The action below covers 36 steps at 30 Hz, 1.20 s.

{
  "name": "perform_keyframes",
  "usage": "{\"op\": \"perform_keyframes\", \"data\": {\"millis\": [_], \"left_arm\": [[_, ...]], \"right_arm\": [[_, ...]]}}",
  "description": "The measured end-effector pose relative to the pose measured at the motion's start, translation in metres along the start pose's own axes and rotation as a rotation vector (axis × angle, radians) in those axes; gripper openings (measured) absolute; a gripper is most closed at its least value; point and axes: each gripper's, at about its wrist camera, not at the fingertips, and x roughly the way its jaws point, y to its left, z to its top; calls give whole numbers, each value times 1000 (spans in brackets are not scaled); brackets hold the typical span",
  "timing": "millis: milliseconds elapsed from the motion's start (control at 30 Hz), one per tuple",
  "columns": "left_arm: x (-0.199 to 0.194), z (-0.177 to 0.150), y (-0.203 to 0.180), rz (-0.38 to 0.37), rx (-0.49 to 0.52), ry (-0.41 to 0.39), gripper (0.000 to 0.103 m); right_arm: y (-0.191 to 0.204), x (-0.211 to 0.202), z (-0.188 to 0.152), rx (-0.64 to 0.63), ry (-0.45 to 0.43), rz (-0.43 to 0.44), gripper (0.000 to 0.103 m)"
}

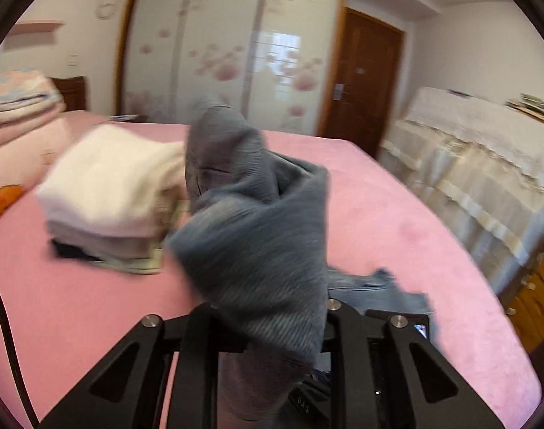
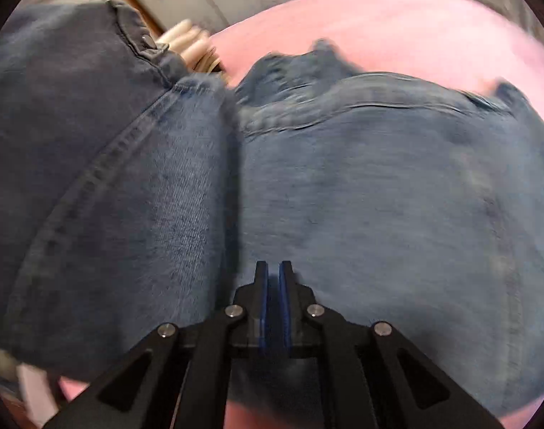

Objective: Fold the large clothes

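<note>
One pair of jeans (image 2: 343,186): spread on the pink bed (image 2: 379,18), directly ahead of the right claw (image 2: 273,279), whose pads are nearly together. Left claw (image 1: 268,325): grips one bunched grey denim fold (image 1: 250,221). One folded stack (image 1: 107,196) ahead-left.

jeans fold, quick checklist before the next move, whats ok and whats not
1. Left gripper holding the jeans: ok, cloth is bunched between its fingers and lifted.
2. Right gripper gripping cloth: cannot tell, its jaws are nearly shut over the denim, but no pinched fold shows.
3. Jeans lying flat: not ok, one part is raised and crumpled, the rest is rumpled on the bed.
4. Landing space on the bed: ok, bare pink cover to the right.
5. Folded stack out of the way: cannot tell, the lifted denim overlaps it in the left view.
</note>
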Motion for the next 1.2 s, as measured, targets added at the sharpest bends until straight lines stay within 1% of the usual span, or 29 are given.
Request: {"op": "perform_keyframes", "data": {"millis": [33,100,167,267,333,433,467,567,633,700,767,800,833,867,900,933,967,1000,1067,1100,1133,1167,1200], "left_arm": [[10,0,-17,-23,1,27,11],[32,-6,-40,-76,-7,74,11],[57,-19,-67,-99,13,127,11],[90,-50,-107,-120,67,211,11],[102,-70,-128,-125,114,233,11],[108,-92,-150,-143,170,284,11],[103,-94,-156,-164,185,283,11],[84,-94,-176,-211,232,233,11],[76,-95,-184,-237,261,215,11],[82,-104,-189,-226,293,244,11],[102,-126,-190,-197,332,345,12],[109,-131,-190,-197,346,382,14],[111,-135,-188,-204,370,393,14],[106,-134,-187,-222,385,380,17],[103,-131,-188,-244,396,381,31],[99,-128,-187,-269,397,392,41],[92,-122,-183,-297,387,410,67],[88,-115,-182,-307,378,412,81],[66,-99,-169,-333,358,393,81],[58,-93,-163,-332,357,390,81],[47,-84,-154,-313,351,385,81],[38,-75,-143,-292,334,383,81],[38,-60,-133,-270,315,385,81]], "right_arm": [[-15,-16,0,29,-24,-21,6],[-53,-56,-5,87,-81,-107,6],[-91,-93,-15,135,-121,-206,6],[-136,-132,-34,189,-131,-312,6],[-157,-145,-47,220,-119,-360,6],[-176,-152,-60,263,-105,-389,6],[-181,-152,-65,280,-100,-391,6],[-187,-154,-72,316,-114,-368,6],[-188,-153,-71,323,-121,-361,6],[-195,-149,-69,324,-111,-360,6],[-197,-147,-65,320,-105,-352,6],[-195,-145,-62,311,-100,-354,6],[-194,-146,-63,303,-97,-359,6],[-192,-148,-61,292,-96,-366,6],[-191,-149,-59,285,-96,-367,7],[-189,-151,-57,280,-92,-360,7],[-186,-152,-53,279,-90,-352,7],[-182,-152,-50,279,-90,-347,7],[-175,-161,-43,277,-98,-336,7],[-172,-164,-40,277,-101,-328,7],[-172,-166,-34,279,-104,-317,7],[-168,-170,-29,279,-107,-300,10],[-163,-174,-24,279,-110,-280,13]]}}
